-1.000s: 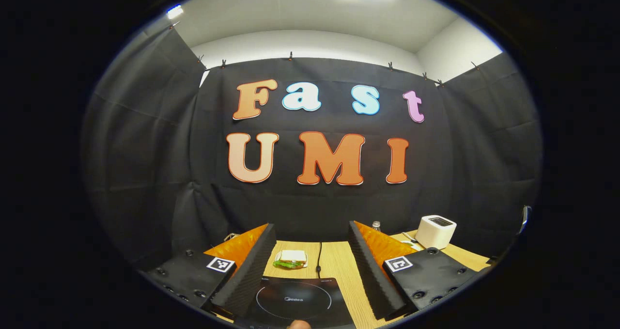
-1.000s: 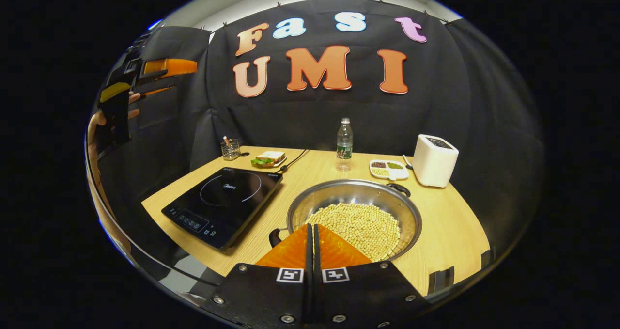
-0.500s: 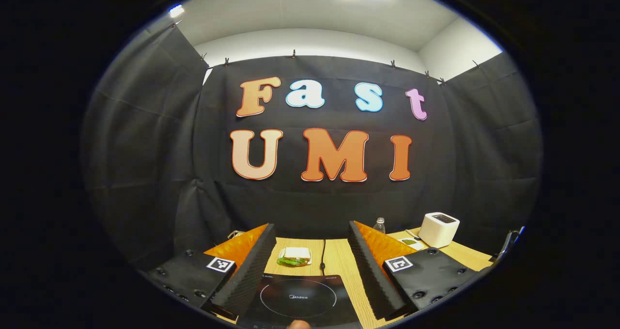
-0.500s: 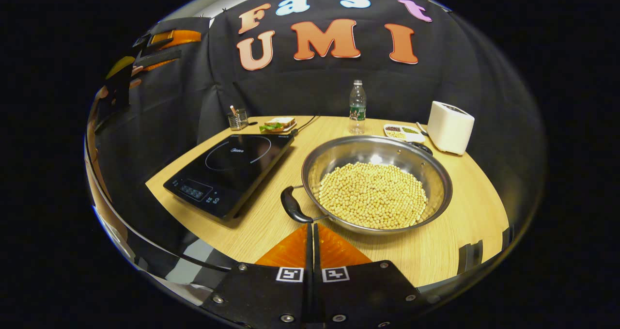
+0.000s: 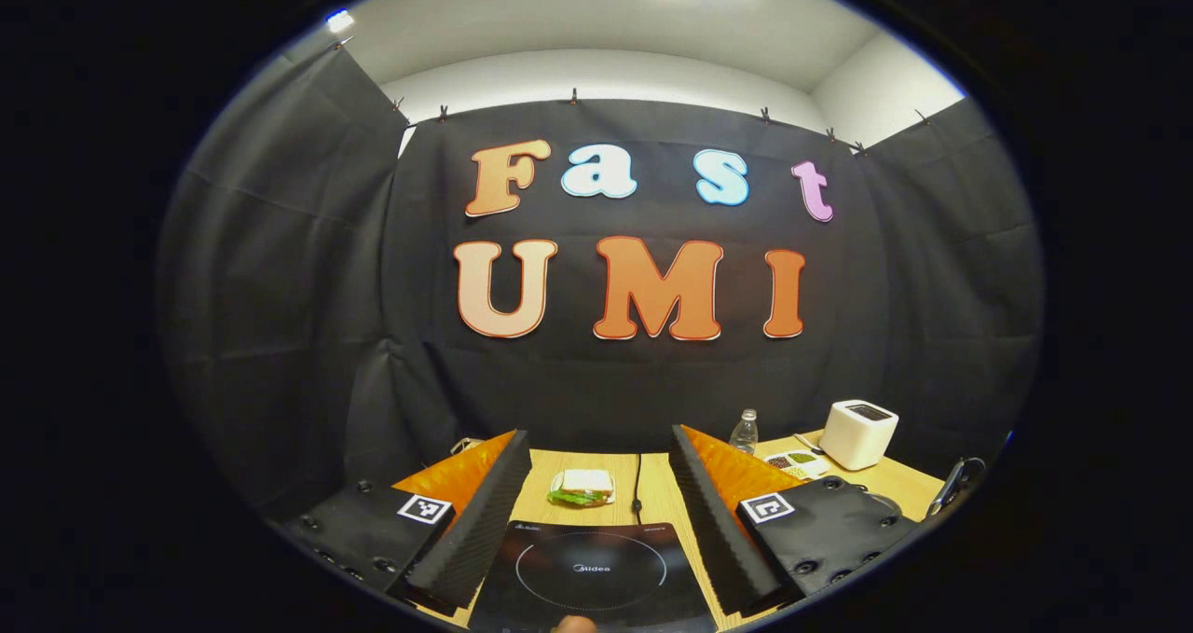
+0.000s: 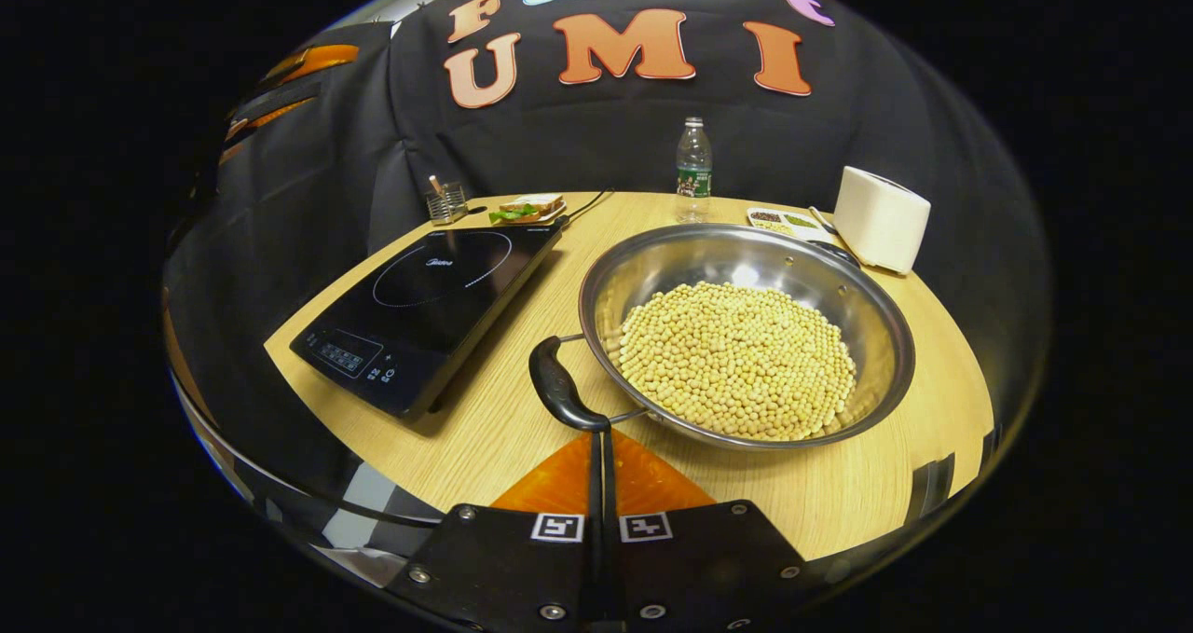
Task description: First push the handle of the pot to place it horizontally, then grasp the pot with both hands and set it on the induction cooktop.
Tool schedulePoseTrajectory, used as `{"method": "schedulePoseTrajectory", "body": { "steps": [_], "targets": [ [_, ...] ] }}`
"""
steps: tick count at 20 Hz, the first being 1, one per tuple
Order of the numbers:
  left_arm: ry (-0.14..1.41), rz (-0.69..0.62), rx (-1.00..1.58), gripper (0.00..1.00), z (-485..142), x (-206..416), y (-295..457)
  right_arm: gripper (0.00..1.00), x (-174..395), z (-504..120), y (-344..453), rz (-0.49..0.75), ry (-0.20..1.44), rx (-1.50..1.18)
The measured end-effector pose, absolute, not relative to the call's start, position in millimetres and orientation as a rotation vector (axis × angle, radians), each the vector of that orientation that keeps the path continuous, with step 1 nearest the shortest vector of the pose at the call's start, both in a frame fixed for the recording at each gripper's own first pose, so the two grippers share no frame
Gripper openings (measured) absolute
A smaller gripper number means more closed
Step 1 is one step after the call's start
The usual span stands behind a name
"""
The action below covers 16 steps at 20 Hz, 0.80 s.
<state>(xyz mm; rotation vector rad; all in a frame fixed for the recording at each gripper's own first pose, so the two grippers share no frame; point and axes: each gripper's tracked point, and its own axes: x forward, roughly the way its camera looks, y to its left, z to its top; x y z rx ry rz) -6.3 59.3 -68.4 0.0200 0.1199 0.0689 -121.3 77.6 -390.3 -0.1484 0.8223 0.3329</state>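
Pot [image 6: 746,335] beside cooktop [image 6: 429,307], right gripper [image 6: 601,439] closed

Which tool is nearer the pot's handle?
Right. The right tool sits shut just before the handle. The left tool hangs open above the cooktop, away from it.

— What sits along the back of the desk [image 6: 867,484]?
— A water bottle [image 6: 692,168], a white toaster [image 6: 881,218], a divided dish [image 6: 781,222] beside it.
— And far left?
— A sandwich [image 6: 527,208] by a small wire holder [image 6: 446,202].
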Motion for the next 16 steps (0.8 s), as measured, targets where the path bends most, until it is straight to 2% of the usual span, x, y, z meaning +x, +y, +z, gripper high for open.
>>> {"method": "schedulePoseTrajectory", "body": {
  "steps": [16],
  "targets": [
    [0.138, 0.096, 0.025, 0.97, -80.5, 7.2, 86.5, 0.00, -92.1, -394.8, 116.4, 0.352, 0.847, -0.121]
  ]
}}
